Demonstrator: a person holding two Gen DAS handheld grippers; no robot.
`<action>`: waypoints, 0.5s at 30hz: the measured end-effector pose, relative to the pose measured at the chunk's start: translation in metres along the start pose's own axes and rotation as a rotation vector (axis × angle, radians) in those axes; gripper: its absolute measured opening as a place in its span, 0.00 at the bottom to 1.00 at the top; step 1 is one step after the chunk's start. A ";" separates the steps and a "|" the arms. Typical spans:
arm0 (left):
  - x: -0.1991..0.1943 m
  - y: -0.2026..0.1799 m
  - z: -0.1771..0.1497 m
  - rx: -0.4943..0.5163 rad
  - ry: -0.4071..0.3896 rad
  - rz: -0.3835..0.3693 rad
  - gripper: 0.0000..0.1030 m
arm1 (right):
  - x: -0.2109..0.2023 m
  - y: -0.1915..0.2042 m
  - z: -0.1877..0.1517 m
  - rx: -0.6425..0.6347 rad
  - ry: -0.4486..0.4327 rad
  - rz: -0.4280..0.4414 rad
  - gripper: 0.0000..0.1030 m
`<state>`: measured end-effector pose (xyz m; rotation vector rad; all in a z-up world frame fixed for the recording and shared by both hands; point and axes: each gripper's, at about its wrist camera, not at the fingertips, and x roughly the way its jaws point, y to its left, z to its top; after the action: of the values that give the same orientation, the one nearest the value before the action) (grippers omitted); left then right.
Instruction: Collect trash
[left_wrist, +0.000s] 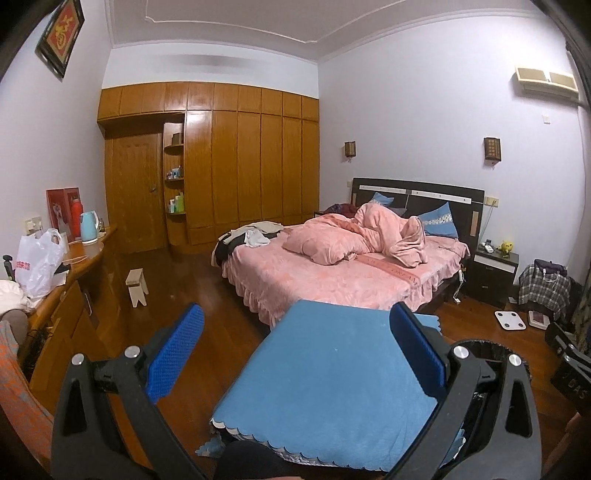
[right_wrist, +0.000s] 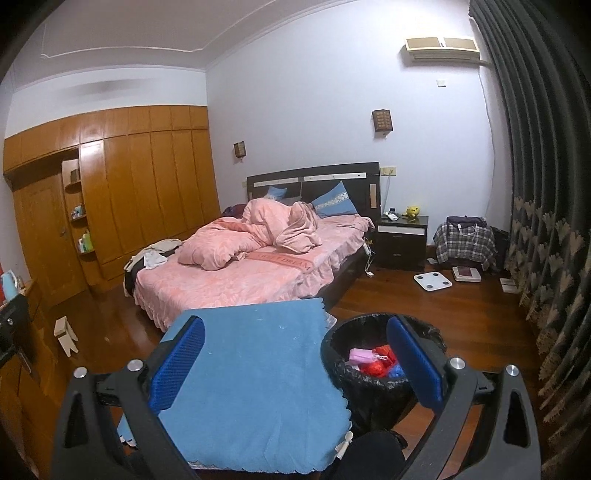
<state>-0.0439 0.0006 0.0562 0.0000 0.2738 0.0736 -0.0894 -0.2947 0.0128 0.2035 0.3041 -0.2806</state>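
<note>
Both tools stand with their blue-padded fingers spread apart and empty: the left tool (left_wrist: 295, 332) and the right tool (right_wrist: 295, 347) hang above a tabletop covered by a blue scalloped-edge cloth (right_wrist: 255, 373). Just beside the cloth's right edge, on the wooden floor, sits a round black-lined trash bin (right_wrist: 373, 391) holding pink, red and blue crumpled trash (right_wrist: 373, 363).

Pink bed (left_wrist: 332, 280), wooden wardrobe (left_wrist: 240, 162)
</note>
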 end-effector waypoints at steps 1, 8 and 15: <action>0.000 0.000 0.000 -0.002 0.000 0.000 0.95 | -0.001 0.000 -0.001 0.000 -0.002 -0.001 0.94; 0.002 0.005 -0.001 -0.016 0.006 0.011 0.95 | -0.001 -0.001 -0.001 0.001 -0.010 -0.021 0.94; 0.011 0.006 0.000 -0.014 0.022 0.022 0.95 | 0.006 -0.001 -0.001 0.013 -0.004 -0.039 0.94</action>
<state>-0.0336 0.0073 0.0530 -0.0114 0.2951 0.0974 -0.0847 -0.2969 0.0103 0.2096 0.3029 -0.3211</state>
